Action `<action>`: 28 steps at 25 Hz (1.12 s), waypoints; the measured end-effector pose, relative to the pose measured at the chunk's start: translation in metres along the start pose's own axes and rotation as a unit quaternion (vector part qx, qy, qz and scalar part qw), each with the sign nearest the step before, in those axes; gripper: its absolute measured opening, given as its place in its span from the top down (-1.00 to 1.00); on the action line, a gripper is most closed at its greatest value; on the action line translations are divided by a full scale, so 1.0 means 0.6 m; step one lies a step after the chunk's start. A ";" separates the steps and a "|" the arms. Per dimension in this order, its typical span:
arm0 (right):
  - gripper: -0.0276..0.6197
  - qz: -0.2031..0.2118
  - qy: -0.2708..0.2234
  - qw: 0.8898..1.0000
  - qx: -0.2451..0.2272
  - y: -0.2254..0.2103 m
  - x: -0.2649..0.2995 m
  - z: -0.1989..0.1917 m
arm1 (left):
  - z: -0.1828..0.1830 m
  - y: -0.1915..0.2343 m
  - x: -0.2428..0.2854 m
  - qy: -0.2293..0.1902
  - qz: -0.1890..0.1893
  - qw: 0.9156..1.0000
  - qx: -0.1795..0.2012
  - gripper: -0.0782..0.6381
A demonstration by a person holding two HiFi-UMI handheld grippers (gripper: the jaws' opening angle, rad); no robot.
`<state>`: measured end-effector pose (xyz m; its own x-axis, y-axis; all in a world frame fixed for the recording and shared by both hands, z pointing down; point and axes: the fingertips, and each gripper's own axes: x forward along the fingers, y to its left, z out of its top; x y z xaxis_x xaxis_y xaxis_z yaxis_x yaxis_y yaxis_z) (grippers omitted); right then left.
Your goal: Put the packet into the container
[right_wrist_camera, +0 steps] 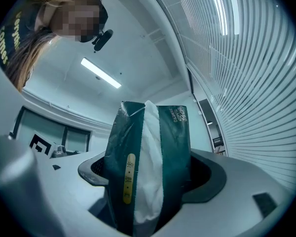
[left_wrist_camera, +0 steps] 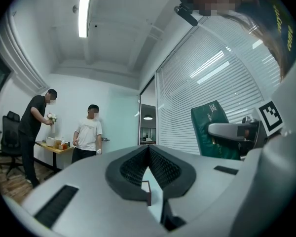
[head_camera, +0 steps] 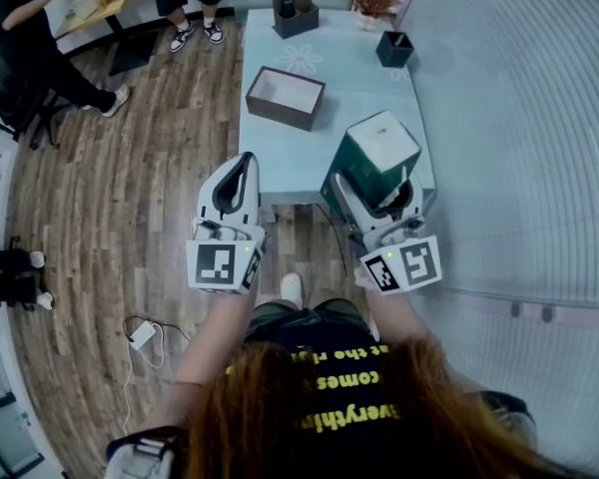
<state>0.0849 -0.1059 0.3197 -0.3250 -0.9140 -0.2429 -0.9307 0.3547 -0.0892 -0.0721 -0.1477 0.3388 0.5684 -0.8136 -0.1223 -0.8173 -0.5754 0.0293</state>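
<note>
My right gripper (head_camera: 371, 193) is clenched on the green packet (head_camera: 377, 151), which stands upright between the jaws, in the air over the near right edge of the table (head_camera: 329, 68). My left gripper (head_camera: 237, 173) is closed on nothing. The open brown container (head_camera: 280, 114) sits farther out, to the left. Recommended procedure: carry the packet forward and left over the opening, lower it inside the walls, then release. Keep the left gripper out of that path.
</note>
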 end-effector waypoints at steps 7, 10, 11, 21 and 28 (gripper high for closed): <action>-0.33 0.006 0.003 1.000 0.001 -0.002 0.005 -0.002 | -0.006 0.002 -0.001 0.004 0.003 1.000 -0.004 0.78; -0.33 0.010 0.002 1.000 0.001 -0.006 0.011 -0.001 | -0.005 0.003 0.003 0.003 0.008 1.000 -0.002 0.78; -0.33 0.012 0.002 1.000 0.002 -0.009 0.015 -0.001 | -0.006 0.003 0.006 0.003 0.010 1.000 -0.002 0.78; -0.33 0.042 0.002 0.999 0.006 -0.033 0.048 -0.001 | -0.005 0.010 0.032 -0.001 0.038 0.999 0.000 0.78; -0.33 0.057 -0.002 0.998 0.014 -0.108 0.107 -0.002 | -0.004 0.012 0.119 -0.006 0.054 0.998 0.008 0.78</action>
<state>0.1241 -0.1877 0.3111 -0.4271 -0.8668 -0.2575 -0.8831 0.4611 -0.0873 -0.0368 -0.2102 0.3326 0.4760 -0.8696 -0.1314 -0.8752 -0.4831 0.0266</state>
